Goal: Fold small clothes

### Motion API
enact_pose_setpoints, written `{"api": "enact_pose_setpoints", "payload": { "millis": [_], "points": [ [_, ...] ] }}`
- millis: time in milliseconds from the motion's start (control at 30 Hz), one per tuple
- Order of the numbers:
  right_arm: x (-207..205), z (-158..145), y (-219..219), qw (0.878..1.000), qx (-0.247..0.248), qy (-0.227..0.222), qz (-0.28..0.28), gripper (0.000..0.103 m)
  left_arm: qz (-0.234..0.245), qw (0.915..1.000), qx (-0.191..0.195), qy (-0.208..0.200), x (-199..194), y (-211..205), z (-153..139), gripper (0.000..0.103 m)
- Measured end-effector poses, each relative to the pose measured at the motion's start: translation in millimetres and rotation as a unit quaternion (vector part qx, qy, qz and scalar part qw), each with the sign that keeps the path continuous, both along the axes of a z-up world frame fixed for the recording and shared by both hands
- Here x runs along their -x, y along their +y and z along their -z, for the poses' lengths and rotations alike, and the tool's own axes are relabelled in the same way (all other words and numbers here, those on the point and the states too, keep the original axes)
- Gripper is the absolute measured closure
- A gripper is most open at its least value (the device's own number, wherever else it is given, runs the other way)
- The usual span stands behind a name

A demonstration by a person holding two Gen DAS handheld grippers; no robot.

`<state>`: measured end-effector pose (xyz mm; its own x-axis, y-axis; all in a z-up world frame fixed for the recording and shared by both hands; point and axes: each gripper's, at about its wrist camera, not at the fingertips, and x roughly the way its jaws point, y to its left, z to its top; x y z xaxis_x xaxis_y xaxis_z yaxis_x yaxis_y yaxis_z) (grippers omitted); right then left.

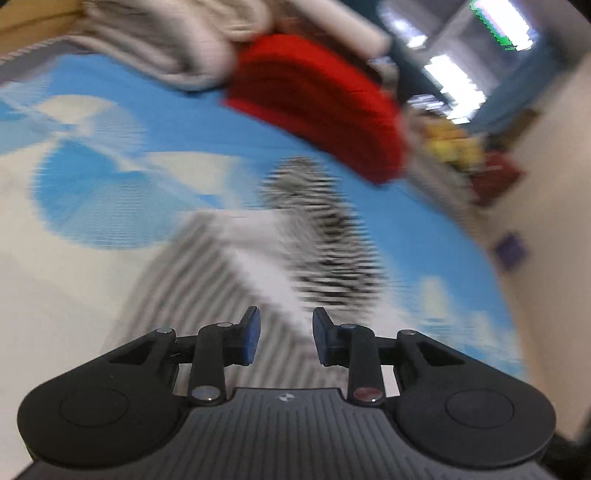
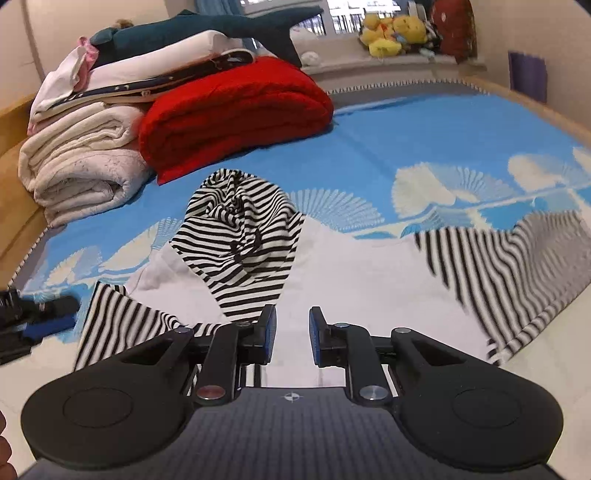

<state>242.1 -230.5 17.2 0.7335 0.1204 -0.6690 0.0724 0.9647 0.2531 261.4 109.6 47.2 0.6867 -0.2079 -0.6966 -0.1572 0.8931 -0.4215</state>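
Note:
A small white top (image 2: 351, 273) lies spread on the blue and white bedspread (image 2: 406, 140). Its black-and-white striped hood (image 2: 240, 236) is bunched up in the middle, with one striped sleeve (image 2: 118, 325) at the left and the other (image 2: 509, 266) at the right. My right gripper (image 2: 293, 332) hovers over the near hem, open, with only white cloth showing through the gap. My left gripper (image 2: 62, 314) sits at the far left beside the left sleeve. In the blurred left wrist view, the left gripper (image 1: 286, 336) is open and holds nothing, above the striped cloth (image 1: 325, 236).
A folded red blanket (image 2: 236, 110) and stacked white quilts (image 2: 81, 162) sit at the back left of the bed, with a dark shark plush (image 2: 207, 29) on top. Yellow plush toys (image 2: 391, 33) line the window sill. A wooden bed frame (image 2: 14, 147) borders the left.

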Motion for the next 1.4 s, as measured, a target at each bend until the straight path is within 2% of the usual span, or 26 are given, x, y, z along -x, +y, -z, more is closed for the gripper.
{"api": "enact_pose_setpoints", "payload": {
  "millis": [100, 133, 200, 267, 367, 433, 533, 567, 633, 700, 800, 867, 933, 1000, 1067, 1133, 1167, 1233, 1300, 1333, 1367, 1400],
  "points": [
    [-9, 14, 5, 1.0, -0.016, 0.012, 0.0, 0.083, -0.014, 0.9984, -0.049, 0.026, 0, 14, 14, 0.07],
    [-14, 22, 5, 0.999, -0.018, 0.028, 0.006, 0.083, -0.018, 0.9973, -0.06, 0.039, -1, 16, 18, 0.07],
    [-23, 37, 2, 0.996, -0.033, 0.08, 0.034, 0.082, -0.021, 0.9967, -0.058, 0.053, -2, 19, 22, 0.07],
    [-30, 55, -3, 0.989, -0.068, 0.122, 0.055, 0.077, -0.013, 0.9968, -0.058, 0.053, -6, 20, 22, 0.069],
    [-36, 80, -9, 0.976, -0.1, 0.175, 0.088, 0.07, 0.008, 0.9955, -0.081, 0.048, -15, 19, 22, 0.062],
    [-38, 95, -12, 0.968, -0.116, 0.198, 0.101, 0.068, 0.011, 0.9944, -0.097, 0.042, -14, 17, 23, 0.06],
    [-40, 107, -9, 0.962, -0.127, 0.215, 0.11, 0.068, -0.01, 0.9931, -0.109, 0.043, -17, 29, 23, 0.06],
    [-42, 107, -7, 0.964, -0.126, 0.211, 0.104, 0.068, -0.019, 0.9925, -0.112, 0.046, -19, 34, 23, 0.06],
    [-45, 103, 2, 0.972, -0.112, 0.195, 0.075, 0.095, -0.035, 0.9918, -0.112, 0.051, -23, 45, 24, 0.06],
    [-45, 86, 11, 0.983, -0.096, 0.153, 0.045, 0.098, -0.042, 0.9917, -0.109, 0.054, -27, 51, 25, 0.06],
    [-38, 47, 9, 0.994, -0.092, 0.055, 0.021, 0.098, -0.045, 0.9913, -0.11, 0.058, -33, 54, 27, 0.06],
    [-31, 19, 1, 0.997, -0.066, -0.022, 0.025, 0.098, -0.043, 0.9917, -0.107, 0.057, -34, 53, 27, 0.06],
    [-27, 5, -9, 0.996, -0.03, -0.073, 0.05, 0.098, -0.037, 0.9919, -0.108, 0.056, -35, 49, 27, 0.06],
    [-30, 7, -22, 0.994, 0.002, -0.064, 0.086, 0.098, -0.027, 0.992, -0.108, 0.058, -36, 44, 30, 0.06],
    [-41, 25, -36, 0.992, 0.031, 0.006, 0.124, 0.098, -0.015, 0.9928, -0.098, 0.067, -38, 40, 35, 0.06],
    [-49, 49, -52, 0.984, 0.017, 0.084, 0.157, 0.097, -0.003, 0.9928, -0.093, 0.075, -39, 35, 40, 0.06],
    [-48, 57, -62, 0.977, -0.003, 0.105, 0.183, 0.094, 0.002, 0.9925, -0.096, 0.076, -39, 32, 42, 0.06],
    [-46, 56, -67, 0.975, -0.004, 0.102, 0.198, 0.094, 0.014, 0.9911, -0.108, 0.077, -39, 26, 44, 0.06],
    [-45, 46, -63, 0.981, 0.007, 0.072, 0.181, 0.092, 0.033, 0.9902, -0.11, 0.079, -39, 20, 47, 0.06],
    [-45, 43, -61, 0.984, 0.001, 0.06, 0.168, 0.087, 0.042, 0.9898, -0.108, 0.083, -39, 19, 50, 0.06],
    [-45, 41, -61, 0.986, -0.009, 0.053, 0.156, 0.079, 0.053, 0.9894, -0.102, 0.089, -39, 17, 54, 0.06],
    [-45, 41, -61, 0.987, -0.019, 0.053, 0.151, 0.077, 0.063, 0.989, -0.092, 0.097, -39, 15, 59, 0.06]
  ]
}}
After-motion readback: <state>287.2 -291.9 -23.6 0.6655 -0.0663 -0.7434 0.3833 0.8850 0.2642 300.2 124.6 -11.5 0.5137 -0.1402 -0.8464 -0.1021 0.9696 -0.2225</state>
